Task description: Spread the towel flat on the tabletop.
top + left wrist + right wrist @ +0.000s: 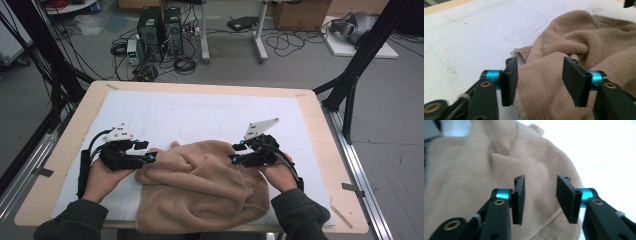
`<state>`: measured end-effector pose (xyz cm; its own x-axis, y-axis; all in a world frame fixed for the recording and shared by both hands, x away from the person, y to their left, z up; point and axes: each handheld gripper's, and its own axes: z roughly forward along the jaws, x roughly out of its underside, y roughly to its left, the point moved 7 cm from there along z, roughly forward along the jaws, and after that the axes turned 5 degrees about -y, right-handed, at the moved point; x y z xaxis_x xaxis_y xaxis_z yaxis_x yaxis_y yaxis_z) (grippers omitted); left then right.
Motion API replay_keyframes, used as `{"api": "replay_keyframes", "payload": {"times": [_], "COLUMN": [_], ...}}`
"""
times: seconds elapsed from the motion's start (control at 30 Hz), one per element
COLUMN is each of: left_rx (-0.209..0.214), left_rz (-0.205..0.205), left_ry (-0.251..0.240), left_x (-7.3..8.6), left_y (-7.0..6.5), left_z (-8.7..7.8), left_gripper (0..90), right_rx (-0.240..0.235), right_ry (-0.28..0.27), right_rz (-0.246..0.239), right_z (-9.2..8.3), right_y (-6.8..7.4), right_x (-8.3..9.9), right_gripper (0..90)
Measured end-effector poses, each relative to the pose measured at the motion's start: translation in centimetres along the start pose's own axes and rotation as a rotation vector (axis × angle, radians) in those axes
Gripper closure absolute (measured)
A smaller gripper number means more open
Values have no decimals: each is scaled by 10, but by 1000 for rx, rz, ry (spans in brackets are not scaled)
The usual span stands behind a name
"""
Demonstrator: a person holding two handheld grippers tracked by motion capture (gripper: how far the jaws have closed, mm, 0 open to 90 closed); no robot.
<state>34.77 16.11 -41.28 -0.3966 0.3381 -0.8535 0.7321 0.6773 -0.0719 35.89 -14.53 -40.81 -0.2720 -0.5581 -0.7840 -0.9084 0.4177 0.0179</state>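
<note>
Tan fleece cloth (200, 185) bunched on white mat (200, 115), left gripper (539, 75) jaws apart at its left edge, right gripper (540, 195) jaws apart over its right side

Beige fleece cloth (200, 185): near edge hangs over the surface (65, 150) lip, cut off at the bottom of the high view. Right gripper view: cloth soft and blurred, runs off left and bottom edges. Left gripper view: cloth cut off right and bottom. Floor boxes and cables at far side too small to identify.
</note>
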Motion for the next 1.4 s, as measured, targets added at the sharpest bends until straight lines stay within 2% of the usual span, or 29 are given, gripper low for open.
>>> {"api": "replay_keyframes", "payload": {"times": [0.03,0.07,0.1,0.13,0.17,0.2,0.23,0.27,0.3,0.33,0.37,0.4,0.43,0.47,0.57,0.6,0.63,0.8,0.9,0.93,1.0,1.1,1.2,1.23,1.27,1.3,1.33,1.37,1.4], "left_rx": [11,7,7,28,28,36,49,54,64,73,69,66,67,59,42,34,34,5,-6,-5,0,5,-12,-24,-58,-94,-140,-210,-322], "left_rz": [5,7,7,7,7,11,14,39,45,46,42,40,32,29,20,0,0,-22,-28,-31,-33,-36,-43,-44,-32,-19,4,33,44], "left_ry": [58,82,82,127,127,149,182,229,241,239,219,207,191,180,133,97,97,4,-27,-35,-44,-39,-47,-43,-52,-60,-69,-84,-97], "left_x": [7,11,11,20,20,26,32,41,46,52,52,52,51,50,43,39,39,22,10,5,-2,-10,-24,-33,-44,-59,-76,-94,-109], "left_y": [0,0,0,0,0,0,0,-1,-2,-4,-5,-5,-4,-4,-1,2,2,7,8,8,8,10,19,24,31,39,48,59,72], "left_z": [14,19,19,27,27,30,33,37,38,39,38,37,35,33,25,19,19,6,2,2,1,3,12,17,23,29,36,41,47], "left_gripper": [405,404,404,413,444,501,501,666,666,706,765,783,783,816,827,831,831,832,832,831,830,830,833,837,838,836,836,812,541], "right_rx": [1,-14,-14,-19,-19,-13,-13,-10,-10,-3,-19,-38,-38,-29,-27,-21,-16,26,40,45,46,51,22,13,52,104,104,212,377], "right_ry": [33,50,69,88,88,124,124,154,154,171,172,155,155,164,157,115,103,37,20,-6,-23,-23,-8,61,60,31,31,-4,-121], "right_rz": [7,5,11,10,10,15,15,35,35,40,88,106,106,72,61,69,67,64,61,59,64,57,68,71,81,86,86,89,123], "right_z": [14,22,29,36,36,47,47,57,57,59,63,63,63,59,51,42,37,7,-1,-10,-16,-20,-20,-17,-20,-25,-25,-34,-53], "right_y": [-6,-8,-9,-10,-10,-12,-12,-14,-14,-14,-13,-11,-11,-9,-6,-5,-6,-10,-13,-14,-15,-17,-23,-37,-49,-63,-63,-81,-112], "right_x": [3,5,9,13,13,21,21,32,32,36,44,45,45,44,40,34,32,19,15,9,3,0,-2,-3,-11,-23,-23,-38,-67], "right_gripper": [536,523,520,520,520,521,521,566,566,602,742,790,790,831,842,844,844,846,845,845,845,846,851,853,855,854,854,849,742]}}
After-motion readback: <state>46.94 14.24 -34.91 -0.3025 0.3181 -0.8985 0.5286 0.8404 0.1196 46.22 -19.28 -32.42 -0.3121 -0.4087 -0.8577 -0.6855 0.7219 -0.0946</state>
